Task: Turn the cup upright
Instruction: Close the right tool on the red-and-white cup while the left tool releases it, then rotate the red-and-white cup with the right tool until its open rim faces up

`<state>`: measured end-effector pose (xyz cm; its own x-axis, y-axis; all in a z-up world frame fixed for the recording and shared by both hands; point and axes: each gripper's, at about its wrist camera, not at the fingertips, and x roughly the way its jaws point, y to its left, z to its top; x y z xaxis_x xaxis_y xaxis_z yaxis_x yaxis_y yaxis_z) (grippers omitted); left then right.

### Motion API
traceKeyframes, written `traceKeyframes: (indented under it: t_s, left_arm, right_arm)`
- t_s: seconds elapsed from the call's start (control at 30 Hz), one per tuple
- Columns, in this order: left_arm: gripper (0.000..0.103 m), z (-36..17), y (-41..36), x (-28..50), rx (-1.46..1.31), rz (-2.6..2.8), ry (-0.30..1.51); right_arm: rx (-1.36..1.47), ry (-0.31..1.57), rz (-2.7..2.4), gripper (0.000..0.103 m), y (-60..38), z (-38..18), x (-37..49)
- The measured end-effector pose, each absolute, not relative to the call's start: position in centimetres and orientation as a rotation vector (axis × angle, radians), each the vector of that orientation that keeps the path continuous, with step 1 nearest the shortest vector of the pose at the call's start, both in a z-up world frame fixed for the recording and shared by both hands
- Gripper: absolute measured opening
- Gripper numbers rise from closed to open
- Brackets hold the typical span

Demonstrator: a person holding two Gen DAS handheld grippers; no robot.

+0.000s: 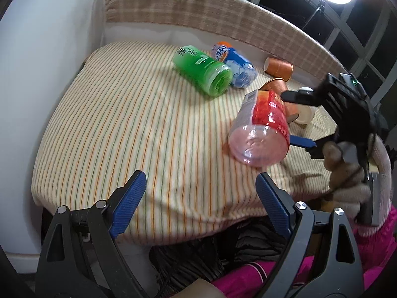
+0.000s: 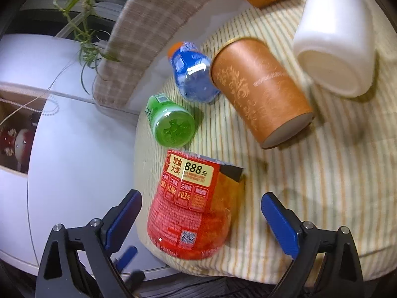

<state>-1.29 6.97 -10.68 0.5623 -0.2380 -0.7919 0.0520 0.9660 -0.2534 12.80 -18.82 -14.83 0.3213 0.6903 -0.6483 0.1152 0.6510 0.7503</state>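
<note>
A clear pink cup with a red label [image 1: 260,129] lies on its side on the striped cushion [image 1: 124,129], its open mouth toward the left camera. It also shows in the right wrist view [image 2: 193,208], between my right gripper's [image 2: 201,213] open fingers, which stand clear of it on both sides. In the left wrist view the right gripper [image 1: 295,121] straddles the cup's far end. My left gripper [image 1: 201,198] is open and empty, above the cushion's front edge, short of the cup.
A green cup [image 1: 206,73] and a blue bottle-cup [image 1: 235,67] lie on their sides mid-cushion. Two orange tubes [image 2: 258,89] [image 1: 278,68] and a white cup [image 2: 335,39] lie behind the red cup. A plaid backrest [image 1: 198,12] runs behind; a white wall [image 1: 37,74] stands at left.
</note>
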Motion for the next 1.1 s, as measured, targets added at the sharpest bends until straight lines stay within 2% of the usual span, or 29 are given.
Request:
traceKeyframes:
  t_s: [0.57,1.1]
  left_arm:
    - [0.092,-11.4,7.6,-1.7,-0.242,-0.162,0.96]
    - [0.092,-11.3,6.9,-1.4,-0.204,-0.144,0.935]
  right_arm:
    - [0.841,1.293,0.444,0.087,-17.0,-16.6,15.1]
    - [0.76,1.266,0.476,0.084,-16.9,-15.7,14.9]
